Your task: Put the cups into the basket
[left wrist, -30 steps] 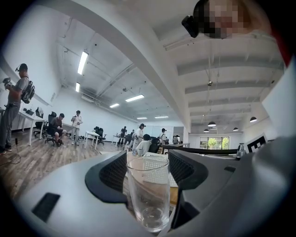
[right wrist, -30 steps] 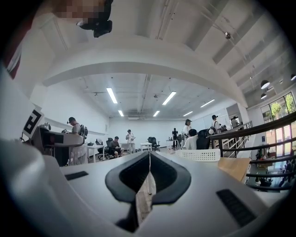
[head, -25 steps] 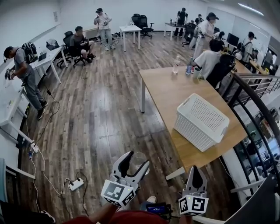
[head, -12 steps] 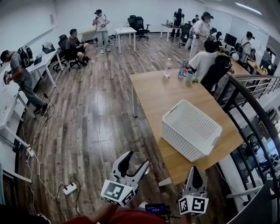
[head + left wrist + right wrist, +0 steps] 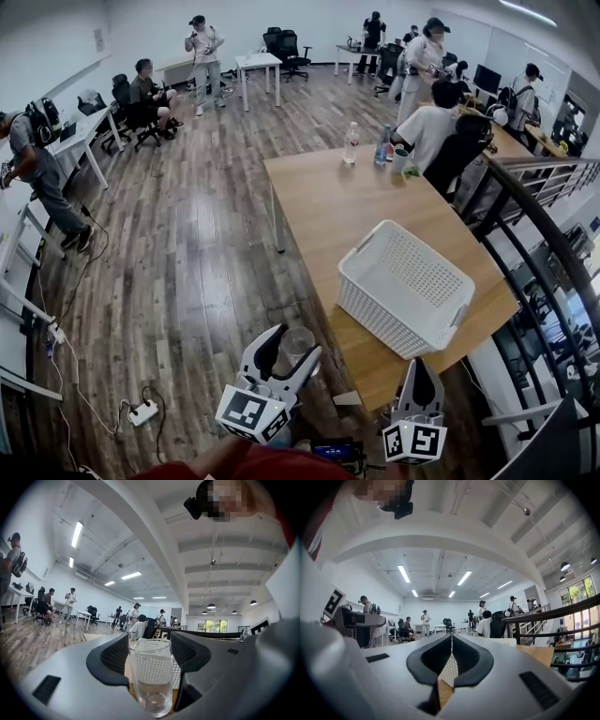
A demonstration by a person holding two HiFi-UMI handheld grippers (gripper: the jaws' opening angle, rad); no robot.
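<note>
Seen from my left hand-held gripper (image 5: 150, 644), the clear cup (image 5: 151, 681) and the jaws hide most of the white basket (image 5: 175, 674). My right hand-held gripper (image 5: 451, 639) view shows only a sliver of it. The head view's lower edge crops my left arm (image 5: 208, 459).

This is an open-plan office. A wide wood floor (image 5: 187, 234) carries white desks (image 5: 255, 64), black swivel chairs (image 5: 281, 42) and a monitor (image 5: 487, 77). People (image 5: 145, 89) sit or stand at the desks under long ceiling strip lights (image 5: 77, 534). A power strip (image 5: 142, 412) lies on the floor.
</note>
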